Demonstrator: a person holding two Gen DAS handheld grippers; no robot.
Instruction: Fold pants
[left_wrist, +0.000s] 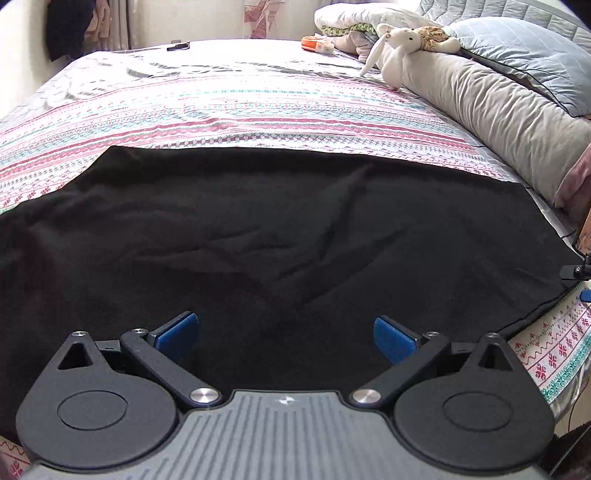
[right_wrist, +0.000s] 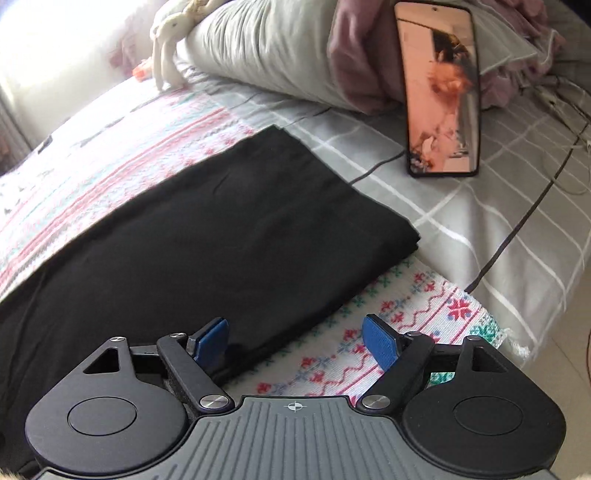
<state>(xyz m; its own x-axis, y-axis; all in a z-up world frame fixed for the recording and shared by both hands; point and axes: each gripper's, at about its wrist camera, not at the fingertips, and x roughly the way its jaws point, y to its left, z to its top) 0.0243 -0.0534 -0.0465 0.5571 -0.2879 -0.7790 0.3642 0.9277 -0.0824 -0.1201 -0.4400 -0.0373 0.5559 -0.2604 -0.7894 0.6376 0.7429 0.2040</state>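
Black pants (left_wrist: 258, 229) lie flat across the patterned bedspread (left_wrist: 229, 107), doubled into a wide dark strip. My left gripper (left_wrist: 286, 338) hovers over their near part, blue pads wide apart, nothing between them. In the right wrist view the pants (right_wrist: 207, 229) end in a squared, layered edge toward the right. My right gripper (right_wrist: 295, 341) is open above their near hem: the left pad sits over the black cloth, the right pad over the bedspread (right_wrist: 406, 314). Neither gripper holds cloth.
A long grey pillow (left_wrist: 480, 110) and a white plush rabbit (left_wrist: 399, 44) lie along the far right side. A phone (right_wrist: 439, 88) with a lit screen leans against a pillow on a grey checked sheet (right_wrist: 480, 221), cables beside it. The bed's edge drops off at the right.
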